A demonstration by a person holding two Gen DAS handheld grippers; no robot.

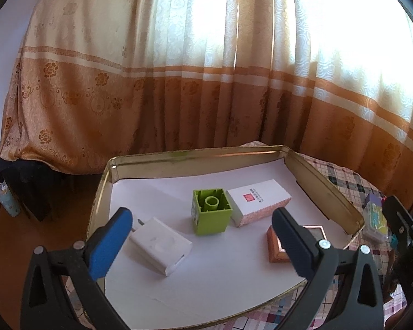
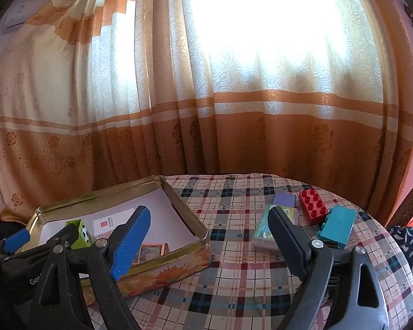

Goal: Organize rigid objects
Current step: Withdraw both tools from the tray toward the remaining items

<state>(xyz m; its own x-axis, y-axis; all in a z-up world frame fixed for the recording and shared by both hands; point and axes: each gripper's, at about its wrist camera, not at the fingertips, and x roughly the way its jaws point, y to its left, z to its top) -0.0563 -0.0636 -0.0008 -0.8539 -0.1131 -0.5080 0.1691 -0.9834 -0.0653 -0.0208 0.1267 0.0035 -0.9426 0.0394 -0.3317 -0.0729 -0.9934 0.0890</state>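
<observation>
Tin [image 1: 320, 177] held charger [image 1: 160, 243], green block [image 1: 211, 214], white box [image 1: 258, 200], frame [image 1: 275, 250]. My left claw [image 1: 203, 236] hung over it, jaws apart, empty. My right claw [image 2: 209, 231] gaped empty near the red brick [image 2: 312, 205].

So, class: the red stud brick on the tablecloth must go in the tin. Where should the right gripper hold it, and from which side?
Grip the red brick across its two long smooth sides, descending from above. It lies flat, studs up, so the sides are the flat faces. The teal block sits close at its near end, so the right gripper, now open, should probably avoid the ends.
</observation>
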